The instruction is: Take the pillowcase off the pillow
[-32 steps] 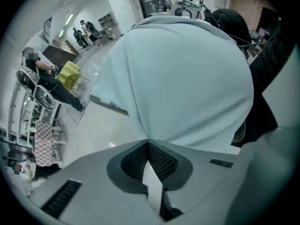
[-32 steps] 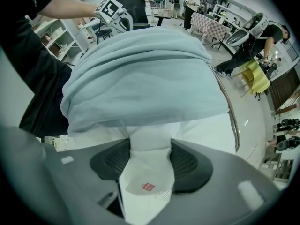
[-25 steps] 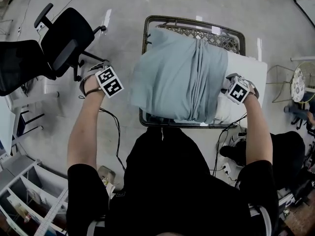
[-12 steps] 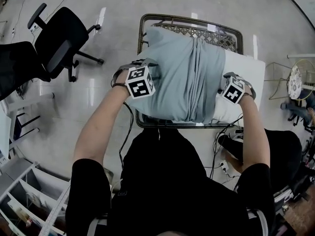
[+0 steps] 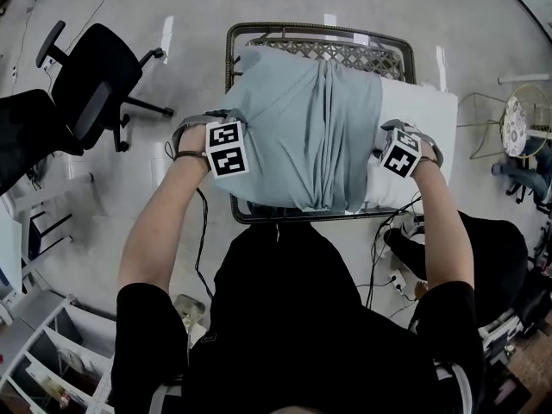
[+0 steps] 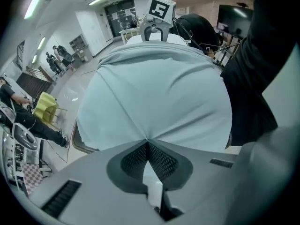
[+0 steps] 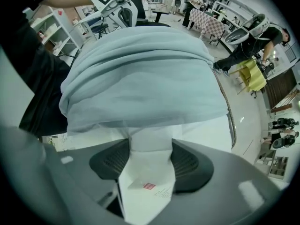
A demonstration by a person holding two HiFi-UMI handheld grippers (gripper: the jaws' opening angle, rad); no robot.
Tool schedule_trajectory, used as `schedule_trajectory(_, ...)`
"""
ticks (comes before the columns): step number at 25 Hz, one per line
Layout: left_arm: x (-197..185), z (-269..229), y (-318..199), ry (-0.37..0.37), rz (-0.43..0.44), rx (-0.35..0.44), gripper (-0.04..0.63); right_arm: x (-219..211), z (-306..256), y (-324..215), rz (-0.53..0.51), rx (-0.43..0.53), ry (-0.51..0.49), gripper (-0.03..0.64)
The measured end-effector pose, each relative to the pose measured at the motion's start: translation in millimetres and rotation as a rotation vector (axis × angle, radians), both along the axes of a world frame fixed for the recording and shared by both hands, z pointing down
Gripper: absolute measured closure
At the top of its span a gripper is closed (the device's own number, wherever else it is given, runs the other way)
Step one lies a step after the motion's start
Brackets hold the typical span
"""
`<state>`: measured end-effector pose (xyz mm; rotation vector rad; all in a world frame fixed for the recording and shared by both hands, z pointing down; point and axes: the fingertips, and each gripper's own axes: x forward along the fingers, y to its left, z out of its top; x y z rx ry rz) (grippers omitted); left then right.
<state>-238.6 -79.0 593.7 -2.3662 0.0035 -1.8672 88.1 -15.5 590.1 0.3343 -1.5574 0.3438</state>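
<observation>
The pillowcase (image 5: pixel 302 136) is thin, soft, light cloth. It gathers into folds and should slide off only if drawn along the pillow's length, so a pinch at what looks like its closed end is the sensible hold. The left gripper (image 6: pixel 147 145) has that: its jaws, which have just been closing, are pressed together on a tuck of blue-grey cloth, and creases fan away ahead of them. The pillow (image 5: pixel 423 115) looks plump and yielding (likely to squash rather than resist). Its bare white end is clamped between the jaws of the right gripper (image 7: pixel 149 161), which have just been closing on it, with the case's bunched hem just beyond. A small red tag (image 7: pixel 148 186) with fine print sits there, and neither can be read.
</observation>
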Motion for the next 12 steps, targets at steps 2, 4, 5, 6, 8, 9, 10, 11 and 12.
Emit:
schedule_trajectory(2,-16,-4,-1,-0.003,-0.029,0.001,0.589,1,-1,1,0.010,0.003,-0.009,0.333)
schedule_trajectory(4,-30,-10,-1,0.009,-0.058,0.002,0.589,2,-2,2,0.024,0.011,-0.011,0.334)
schedule_trajectory(5,-35,-12,-1,0.019,-0.073,0.001,0.589,2,-3,2,0.031,0.015,-0.011,0.334)
schedule_trajectory(6,-39,-15,-1,0.036,-0.089,-0.002,0.589,2,-4,3,0.037,0.020,-0.010,0.336)
schedule_trajectory(8,-39,-25,1,0.099,-0.125,-0.029,0.589,0,-5,3,0.045,0.033,-0.008,0.334)
schedule_trajectory(9,-36,-31,1,0.140,-0.144,-0.047,0.589,-1,-6,3,0.047,0.043,-0.007,0.323)
schedule_trajectory(10,-31,-38,0,0.177,-0.161,-0.057,0.588,-1,-6,3,0.048,0.055,-0.007,0.309)
schedule_trajectory(11,-26,-45,-5,0.205,-0.174,-0.054,0.589,-1,-7,3,0.052,0.064,-0.008,0.295)
schedule_trajectory(12,-19,-53,-12,0.227,-0.182,-0.040,0.588,0,-9,3,0.058,0.065,-0.011,0.287)
